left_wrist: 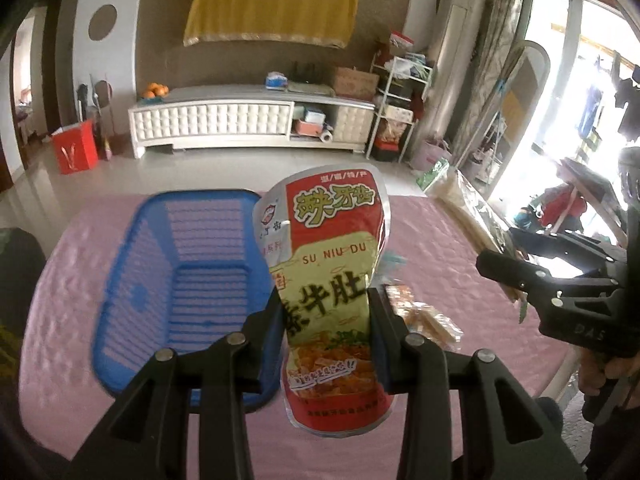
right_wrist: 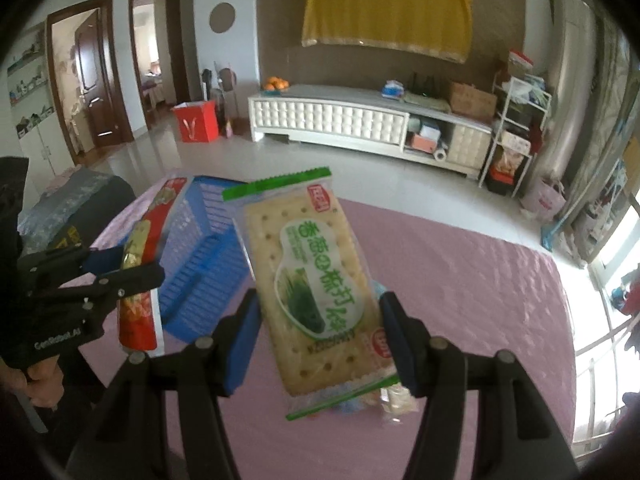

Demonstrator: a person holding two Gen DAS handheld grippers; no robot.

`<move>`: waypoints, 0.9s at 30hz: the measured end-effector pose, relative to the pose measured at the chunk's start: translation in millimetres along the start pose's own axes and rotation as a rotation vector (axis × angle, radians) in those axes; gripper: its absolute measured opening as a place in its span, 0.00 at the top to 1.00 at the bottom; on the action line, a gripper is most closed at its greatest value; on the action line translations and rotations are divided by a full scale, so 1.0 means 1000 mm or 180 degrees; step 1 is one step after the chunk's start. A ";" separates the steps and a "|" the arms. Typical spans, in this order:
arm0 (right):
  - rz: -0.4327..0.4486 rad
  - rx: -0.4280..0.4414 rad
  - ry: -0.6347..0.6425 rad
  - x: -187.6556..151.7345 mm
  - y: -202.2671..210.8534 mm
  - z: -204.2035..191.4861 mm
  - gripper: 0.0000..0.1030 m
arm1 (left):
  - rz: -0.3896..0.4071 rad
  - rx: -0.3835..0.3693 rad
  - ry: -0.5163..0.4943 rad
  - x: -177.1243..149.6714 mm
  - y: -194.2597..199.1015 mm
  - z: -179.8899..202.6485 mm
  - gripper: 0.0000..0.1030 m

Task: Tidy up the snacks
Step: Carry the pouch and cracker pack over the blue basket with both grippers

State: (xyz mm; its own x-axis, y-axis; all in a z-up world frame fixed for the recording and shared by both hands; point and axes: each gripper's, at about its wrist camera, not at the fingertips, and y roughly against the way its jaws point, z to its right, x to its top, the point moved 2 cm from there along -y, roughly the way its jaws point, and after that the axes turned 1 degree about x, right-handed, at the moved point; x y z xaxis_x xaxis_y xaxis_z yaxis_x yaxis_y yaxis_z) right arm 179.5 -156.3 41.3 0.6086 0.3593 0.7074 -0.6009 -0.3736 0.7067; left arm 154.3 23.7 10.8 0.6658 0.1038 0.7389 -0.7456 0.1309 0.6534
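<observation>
In your left wrist view, a pink quilted tablecloth (left_wrist: 440, 240) fills the lower half of the frame, with a pale tiled floor beyond it and a white TV cabinet (left_wrist: 248, 120) against the brown wall at upper centre, under a yellow cloth (left_wrist: 272, 12). The blue slatted basket (left_wrist: 180, 280) sits left of centre and looks empty. Your left gripper (left_wrist: 326, 320) is clamped narrow on a red-and-green snack pouch (left_wrist: 332, 248), held upright above the cloth at centre frame. More wrapped snacks (left_wrist: 424, 320) lie on the cloth just right of it.

In your right wrist view, the same pink cloth (right_wrist: 460, 280) spreads right of centre, with brown doors (right_wrist: 96, 80) at upper left. Your right gripper (right_wrist: 320, 340) holds a cracker packet (right_wrist: 316, 280) across its width, mid-frame. The basket (right_wrist: 208, 248) lies left of it; little of its inside shows.
</observation>
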 end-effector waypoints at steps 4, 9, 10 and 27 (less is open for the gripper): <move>0.0047 0.0085 0.0041 0.008 -0.003 -0.025 0.38 | 0.0100 0.0115 -0.0007 0.007 0.021 -0.027 0.66; 0.0065 0.0204 0.0031 0.019 -0.016 -0.052 0.38 | 0.0151 0.0205 -0.0079 0.014 0.034 -0.059 0.66; 0.0063 0.0225 0.0028 0.021 -0.020 -0.057 0.38 | 0.0140 0.0211 -0.0094 0.016 0.034 -0.066 0.66; -0.0222 0.0158 -0.0079 0.044 -0.101 -0.107 0.38 | -0.0280 0.0096 -0.0037 0.035 -0.041 -0.128 0.66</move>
State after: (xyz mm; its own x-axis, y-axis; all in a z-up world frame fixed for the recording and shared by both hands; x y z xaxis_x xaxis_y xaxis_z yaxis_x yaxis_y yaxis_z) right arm 211.4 -10.8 2.9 0.6612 0.3649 0.6555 -0.5305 -0.3905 0.7524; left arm 211.8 147.9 -11.5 0.7285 0.0819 0.6802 -0.6849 0.1094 0.7204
